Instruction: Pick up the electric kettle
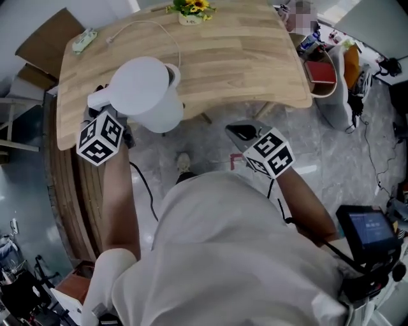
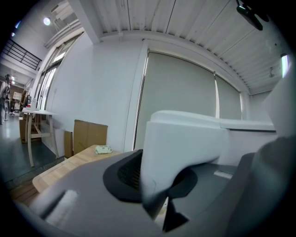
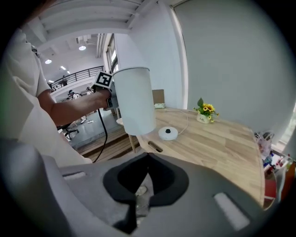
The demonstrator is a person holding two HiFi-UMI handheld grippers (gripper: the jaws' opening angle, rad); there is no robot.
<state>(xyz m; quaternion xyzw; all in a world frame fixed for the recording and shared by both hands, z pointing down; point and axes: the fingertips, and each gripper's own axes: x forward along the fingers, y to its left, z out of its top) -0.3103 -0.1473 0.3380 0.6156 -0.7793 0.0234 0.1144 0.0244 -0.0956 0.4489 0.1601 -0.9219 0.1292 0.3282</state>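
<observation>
head view shows the white electric kettle (image 1: 145, 94) already off the wooden table (image 1: 242, 63), hanging in the air over its near left corner. the left gripper (image 1: 104, 105) has it by the handle (image 2: 185, 139). left gripper view confirms that: the jaws are clamped on the broad white handle, which fills the gap between them. right gripper view shows the kettle about upright and clear of the tabletop, with its round base (image 3: 168, 133) left lying on the table near the left edge and a thin cord (image 1: 167, 32) running from it toward the far edge. a small pot of sunflowers (image 1: 191, 9) stands at the far edge.

the right gripper (image 1: 245, 132) is off the table's near edge, over the floor. its jaws are closed together with nothing in them.

standing here, i'd judge the kettle a stiff, smooth-walled plastic thing. the round body looks too wide and too slick for these jaws, so the handle is the only sensible hold. gripped there, the body's weight sits out to one side, so it will want to swing or tip toward the spout. whether there is water in it i cannot tell, so best to treat it as heavy. the lift itself looks done.
</observation>
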